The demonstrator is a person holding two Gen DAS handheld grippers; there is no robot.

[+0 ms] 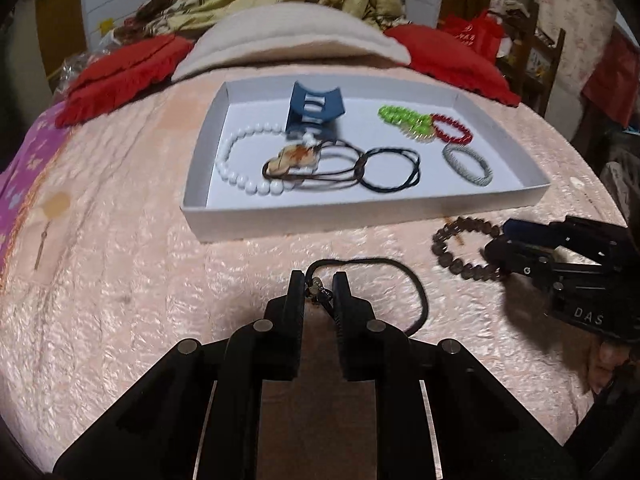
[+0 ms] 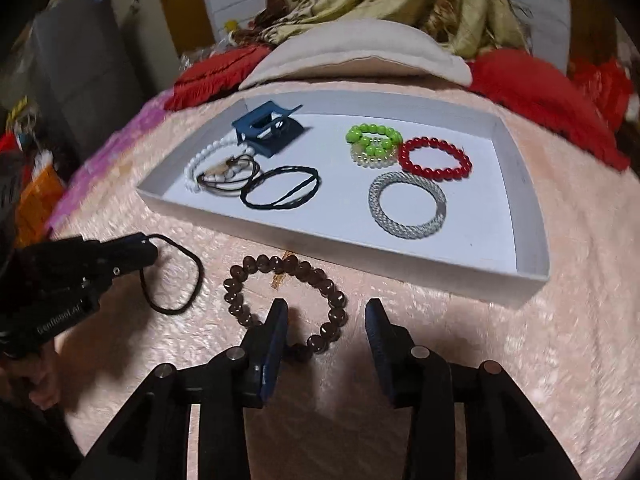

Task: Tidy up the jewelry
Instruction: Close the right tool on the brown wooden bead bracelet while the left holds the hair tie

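Observation:
On the pink quilt, my left gripper (image 1: 319,284) is shut on a black cord loop (image 1: 400,268) at its small metal clasp; the rest of the loop trails to the right. From the right wrist view, the left gripper (image 2: 150,248) holds the cord loop (image 2: 192,280) at the far left. My right gripper (image 2: 327,306) stands open over a brown bead bracelet (image 2: 256,266), whose near beads lie between the fingers without being pressed. The right gripper (image 1: 500,240) and brown bracelet (image 1: 452,256) also show at the left wrist view's right edge.
A shallow white tray (image 1: 320,220) (image 2: 360,264) beyond both grippers holds a blue claw clip (image 2: 266,130), white beads (image 1: 232,168), a pendant on a cord (image 1: 292,160), a black hair tie (image 2: 280,192), and green (image 2: 374,136), red (image 2: 436,158) and silver (image 2: 408,210) bracelets. Red cushions (image 1: 120,76) and a beige pillow (image 1: 292,40) lie behind.

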